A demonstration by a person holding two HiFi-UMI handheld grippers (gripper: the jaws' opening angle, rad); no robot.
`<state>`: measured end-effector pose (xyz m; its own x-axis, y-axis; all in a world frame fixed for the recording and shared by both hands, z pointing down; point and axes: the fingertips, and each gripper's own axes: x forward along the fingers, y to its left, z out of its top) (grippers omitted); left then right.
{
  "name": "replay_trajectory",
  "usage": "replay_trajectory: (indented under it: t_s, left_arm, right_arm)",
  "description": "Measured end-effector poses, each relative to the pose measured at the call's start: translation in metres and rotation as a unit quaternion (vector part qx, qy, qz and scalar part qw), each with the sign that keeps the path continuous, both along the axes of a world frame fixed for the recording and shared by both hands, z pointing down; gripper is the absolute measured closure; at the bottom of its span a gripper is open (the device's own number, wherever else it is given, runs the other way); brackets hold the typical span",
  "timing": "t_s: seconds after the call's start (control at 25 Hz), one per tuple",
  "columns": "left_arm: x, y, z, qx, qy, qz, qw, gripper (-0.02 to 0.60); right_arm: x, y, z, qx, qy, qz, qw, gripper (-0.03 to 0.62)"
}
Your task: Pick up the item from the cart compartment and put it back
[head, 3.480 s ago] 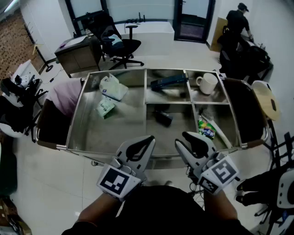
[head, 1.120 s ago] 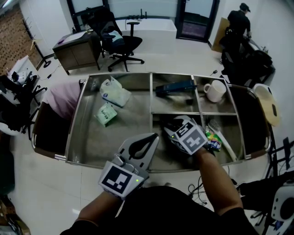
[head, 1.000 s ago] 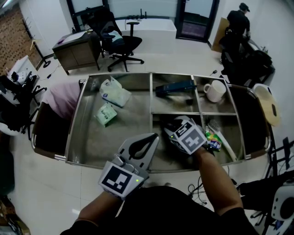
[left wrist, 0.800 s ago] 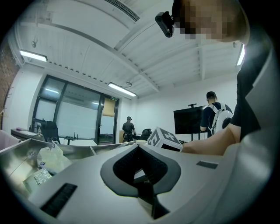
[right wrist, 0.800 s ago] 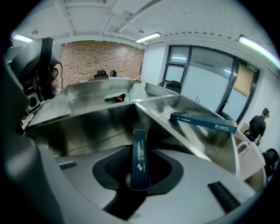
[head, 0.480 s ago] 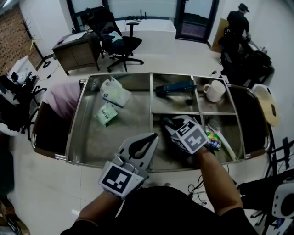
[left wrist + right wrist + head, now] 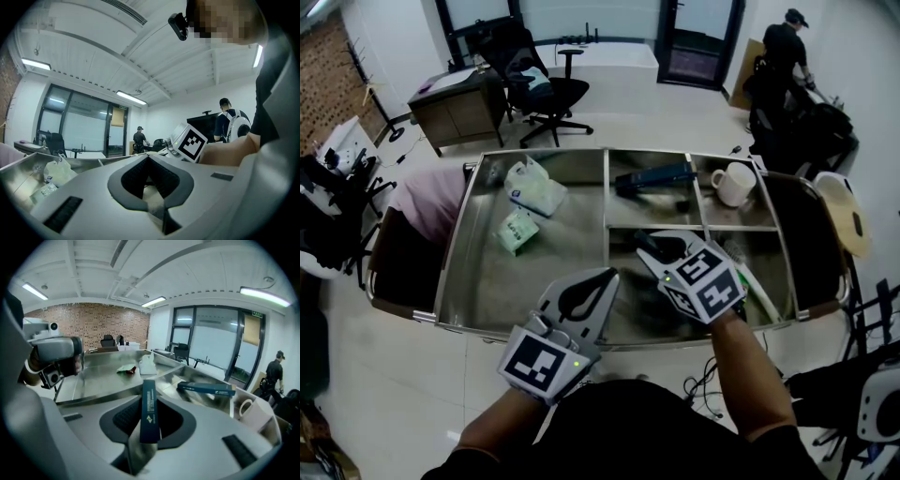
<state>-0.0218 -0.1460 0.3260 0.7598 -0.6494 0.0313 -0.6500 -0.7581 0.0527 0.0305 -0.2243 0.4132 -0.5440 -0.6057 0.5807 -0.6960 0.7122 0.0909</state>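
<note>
A narrow dark blue box (image 7: 149, 399) stands upright between the jaws of my right gripper (image 7: 150, 423), which is shut on it. In the head view the right gripper (image 7: 661, 251) hangs over the cart's front middle compartment (image 7: 623, 309), with the box (image 7: 648, 245) sticking out at its tips. My left gripper (image 7: 598, 281) stays at the cart's front edge, raised off it, shut and empty. In its own view the left gripper (image 7: 149, 161) shows nothing between its pads.
The steel cart (image 7: 450, 262) has a large left bay with a white plastic bag (image 7: 534, 187) and a green packet (image 7: 516, 230). A long dark box (image 7: 652, 178) lies back middle, a white mug (image 7: 734, 183) back right. An office chair (image 7: 539, 84) and a person (image 7: 783, 47) are beyond.
My right gripper reached into the front middle compartment, closed on the dark box and has now lifted and drawn back toward me with it. The left gripper has hardly moved.
</note>
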Motion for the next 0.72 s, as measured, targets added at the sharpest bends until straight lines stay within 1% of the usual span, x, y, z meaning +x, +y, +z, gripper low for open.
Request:
replay_trajectory:
  t_s: [0.36,0.72]
  left_arm:
    - [0.007,0.011,-0.006,0.001,0.003,0.0,1.0,0.581]
    - [0.014,0.022,-0.012,0.008,0.0,-0.002,1.0,0.581]
  right_arm:
    - [0.0,0.022,-0.043,0.041,-0.051,-0.006,0.998,0.488]
    - [0.005,0.044,-0.071,0.072,-0.083,-0.008,0.994,0.488]
